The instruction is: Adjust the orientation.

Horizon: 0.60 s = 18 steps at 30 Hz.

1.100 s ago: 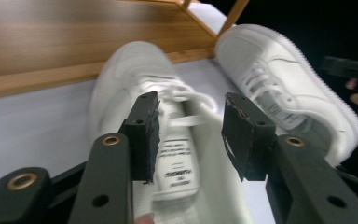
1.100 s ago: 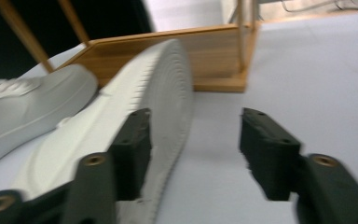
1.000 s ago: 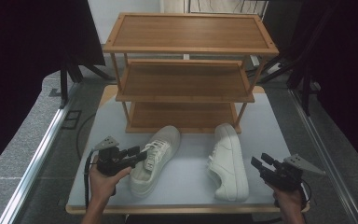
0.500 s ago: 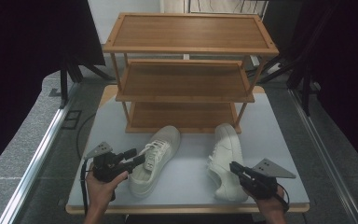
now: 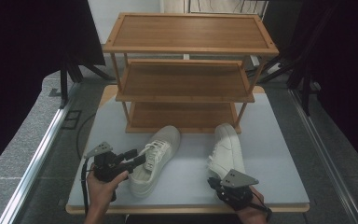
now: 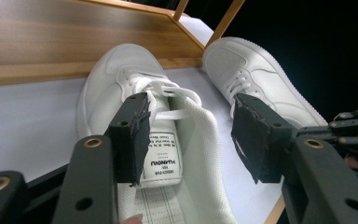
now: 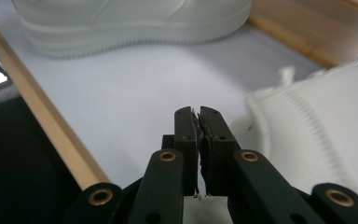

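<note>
At the left of the high view, the left gripper (image 5: 137,159) is held by the person's left hand (image 5: 101,184) at the near left part of the table (image 5: 279,140). Its jaws are spread wide, and they have just been opening. In the left gripper view, the left gripper (image 6: 191,135) is seen with one jaw on each side of the collar of the left shoe (image 6: 135,93); the printed tongue label (image 6: 163,161) lies between them, and the pads are not pressed on the shoe.

The left shoe (image 5: 156,158) is lying on the table just in front of the bottom shelf of the wooden rack (image 5: 186,32), with its toe pointed toward the rack. The right shoe (image 5: 226,147) is placed beside it, a little apart, also with the toe toward the rack.

At the near right, the right gripper (image 5: 216,184) is held low at the heel of the right shoe. In the right gripper view, the right gripper (image 7: 198,122) is seen with its jaws closed together, with nothing between them; the right shoe (image 7: 326,126) lies just beside them, and the left shoe (image 7: 130,23) is seen farther off.
</note>
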### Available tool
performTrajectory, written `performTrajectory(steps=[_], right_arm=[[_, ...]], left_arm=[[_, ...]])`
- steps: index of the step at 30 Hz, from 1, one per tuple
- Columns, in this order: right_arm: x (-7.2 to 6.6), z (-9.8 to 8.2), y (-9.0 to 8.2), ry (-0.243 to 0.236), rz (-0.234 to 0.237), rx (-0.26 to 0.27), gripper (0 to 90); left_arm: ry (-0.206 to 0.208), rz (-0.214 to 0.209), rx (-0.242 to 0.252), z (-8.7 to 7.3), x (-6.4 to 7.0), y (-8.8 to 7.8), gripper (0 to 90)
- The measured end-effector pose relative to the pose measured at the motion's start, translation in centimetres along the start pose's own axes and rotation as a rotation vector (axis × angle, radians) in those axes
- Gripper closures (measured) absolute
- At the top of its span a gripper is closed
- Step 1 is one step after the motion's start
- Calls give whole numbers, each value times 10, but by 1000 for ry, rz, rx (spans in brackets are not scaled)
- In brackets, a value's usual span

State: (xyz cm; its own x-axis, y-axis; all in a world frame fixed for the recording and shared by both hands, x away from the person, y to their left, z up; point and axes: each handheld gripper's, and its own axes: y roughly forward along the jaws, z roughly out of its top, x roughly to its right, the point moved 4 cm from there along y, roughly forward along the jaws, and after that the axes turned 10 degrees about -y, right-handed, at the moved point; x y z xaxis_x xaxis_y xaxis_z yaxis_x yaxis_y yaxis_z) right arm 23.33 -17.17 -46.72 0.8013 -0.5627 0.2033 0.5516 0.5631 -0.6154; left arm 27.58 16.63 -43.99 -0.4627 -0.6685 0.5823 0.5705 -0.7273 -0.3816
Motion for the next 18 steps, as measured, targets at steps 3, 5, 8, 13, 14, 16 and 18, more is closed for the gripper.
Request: performTrajectory(steps=[3,5,8,13,14,16,18], right_arm=[[-1,-7,3,11,-8,-13,861],[0,-7,1,29,-10,-8,880],[0,-8,-1,33,-13,-6,889],[5,-10,-11,70,-10,26,893],[7,-10,-14,74,-16,31,893],[9,-11,-18,78,-22,40,893],[12,-12,-22,75,-39,48,894]], left_arm=[[-7,5,-5,0,-1,0,461],[-14,9,-3,-1,-2,-1,461],[-11,12,-3,-1,-2,-3,461],[-15,16,6,0,-3,-7,462],[-15,17,4,0,-3,-7,462],[-18,17,7,-1,-4,-7,462],[-16,20,1,-2,-4,-7,462]])
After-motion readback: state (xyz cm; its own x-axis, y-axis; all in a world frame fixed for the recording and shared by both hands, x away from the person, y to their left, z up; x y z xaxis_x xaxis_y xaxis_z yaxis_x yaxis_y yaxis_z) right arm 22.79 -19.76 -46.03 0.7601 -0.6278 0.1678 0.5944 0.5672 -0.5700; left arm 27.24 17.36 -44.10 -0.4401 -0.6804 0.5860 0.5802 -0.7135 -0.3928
